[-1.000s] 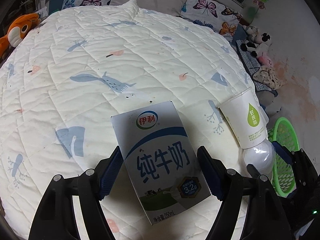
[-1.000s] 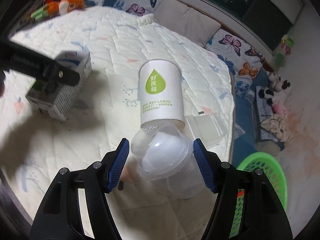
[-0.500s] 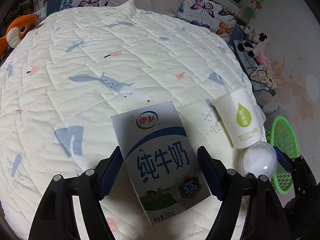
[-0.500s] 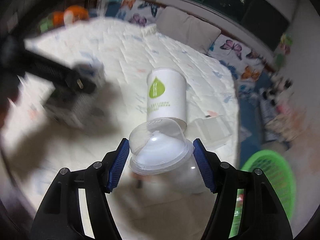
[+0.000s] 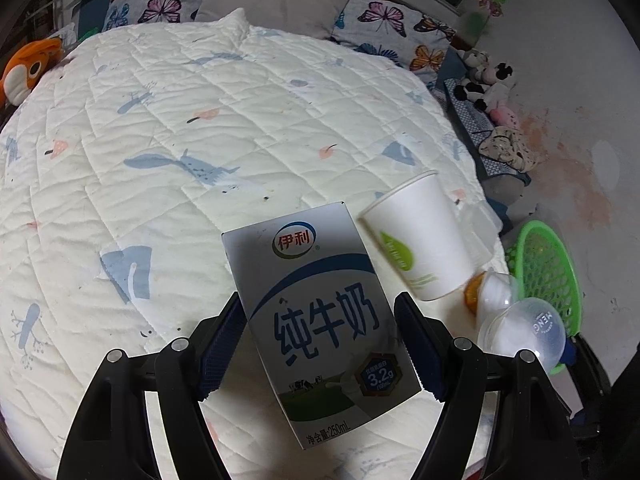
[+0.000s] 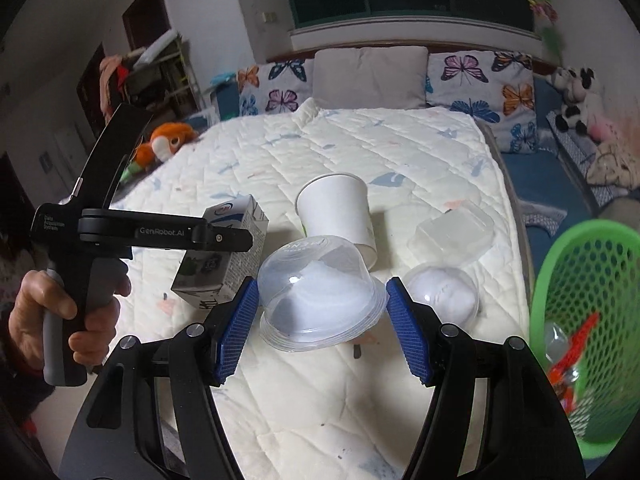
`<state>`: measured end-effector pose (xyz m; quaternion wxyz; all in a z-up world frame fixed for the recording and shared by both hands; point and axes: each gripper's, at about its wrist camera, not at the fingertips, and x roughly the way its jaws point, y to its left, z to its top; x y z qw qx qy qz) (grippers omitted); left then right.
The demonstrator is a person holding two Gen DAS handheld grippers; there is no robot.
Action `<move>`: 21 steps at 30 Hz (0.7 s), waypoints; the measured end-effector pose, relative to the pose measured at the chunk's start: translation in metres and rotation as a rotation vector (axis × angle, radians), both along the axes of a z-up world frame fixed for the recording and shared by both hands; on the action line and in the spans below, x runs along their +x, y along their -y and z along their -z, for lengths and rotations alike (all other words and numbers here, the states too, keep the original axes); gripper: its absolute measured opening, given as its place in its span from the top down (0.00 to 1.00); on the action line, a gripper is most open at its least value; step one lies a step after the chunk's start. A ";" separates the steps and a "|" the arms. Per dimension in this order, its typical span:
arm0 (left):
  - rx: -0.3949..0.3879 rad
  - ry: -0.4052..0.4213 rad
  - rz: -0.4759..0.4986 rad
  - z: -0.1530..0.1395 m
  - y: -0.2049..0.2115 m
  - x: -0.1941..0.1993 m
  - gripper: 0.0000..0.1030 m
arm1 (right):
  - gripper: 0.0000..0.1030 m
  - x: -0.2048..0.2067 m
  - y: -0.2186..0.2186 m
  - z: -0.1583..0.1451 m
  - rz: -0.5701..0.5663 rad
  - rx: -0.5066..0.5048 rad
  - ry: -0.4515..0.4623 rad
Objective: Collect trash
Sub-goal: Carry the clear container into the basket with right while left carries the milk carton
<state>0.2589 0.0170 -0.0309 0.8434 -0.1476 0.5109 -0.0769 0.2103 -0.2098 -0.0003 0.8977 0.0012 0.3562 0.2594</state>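
Holding a milk carton (image 5: 320, 312), the left tool (image 5: 320, 344) is clamped on its two sides, both blue pads pressed to the box, above the bed (image 5: 200, 120). Carton tilted, top leaning left, printed face to the camera. In the right view the same carton (image 6: 224, 248) sits under the left tool's black finger, a hand (image 6: 60, 320) wrapped round the grip at near left.

Right tool (image 6: 320, 328): grasping a clear domed lid (image 6: 320, 292), white stuff inside it, rim between the blue pads, dome pointing away. Pads appear to touch the rim on both sides. Lid held off the quilt.

On the bed, just beyond the lid: paper cup (image 6: 340, 212) lying on its side, green leaf mark visible in the left view (image 5: 420, 240). Right of the held lid, a second dome (image 6: 440, 296) rests on the quilt. Farther right, a clear box (image 6: 452, 232) near the bed's edge.

Green basket (image 6: 580, 320) stands off the bed at right, some wrappers inside, red among them.

Far end: butterfly pillows (image 6: 472, 76). Orange plush (image 6: 164, 144) at far left.
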 end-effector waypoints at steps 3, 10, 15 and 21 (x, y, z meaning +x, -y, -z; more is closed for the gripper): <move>-0.007 0.010 0.014 -0.006 0.005 -0.003 0.29 | 0.37 -0.007 0.009 -0.001 0.025 0.040 -0.007; -0.039 0.029 0.086 -0.023 0.034 -0.005 0.29 | 0.37 -0.011 0.053 -0.006 0.143 0.100 -0.011; -0.060 0.054 0.158 -0.038 0.074 -0.004 0.29 | 0.36 -0.017 0.090 -0.009 0.239 0.071 0.002; -0.076 0.092 0.257 -0.054 0.135 0.000 0.29 | 0.36 -0.023 0.147 -0.006 0.369 0.034 -0.007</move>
